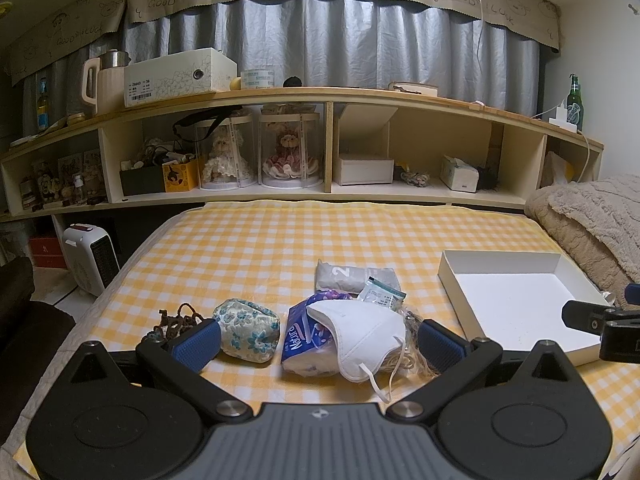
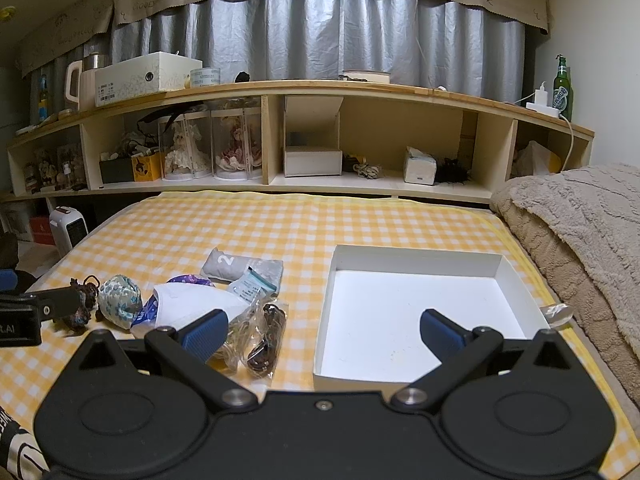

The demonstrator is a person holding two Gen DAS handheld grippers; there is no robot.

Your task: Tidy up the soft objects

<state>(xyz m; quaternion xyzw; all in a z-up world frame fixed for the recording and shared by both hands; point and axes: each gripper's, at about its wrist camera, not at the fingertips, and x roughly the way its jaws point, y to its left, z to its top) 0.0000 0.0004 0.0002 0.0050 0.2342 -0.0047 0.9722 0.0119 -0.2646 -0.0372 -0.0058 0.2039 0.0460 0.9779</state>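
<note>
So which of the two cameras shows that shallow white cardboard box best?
The right wrist view: the shallow white cardboard box sits nearly whole between the open fingers, its empty floor showing. In the left wrist view the box lies off to the right, partly covered by the other gripper.

The left tongs (image 1: pixel 318 342) stand wide open over the bed (image 1: pixel 280 236). Between their fingers lie a floral pouch (image 1: pixel 246 334), a tissue pack (image 1: pixel 304 344) and a white mask (image 1: pixel 360 336) atop it. A white tray (image 1: pixel 520 304) sits right of them.
</note>
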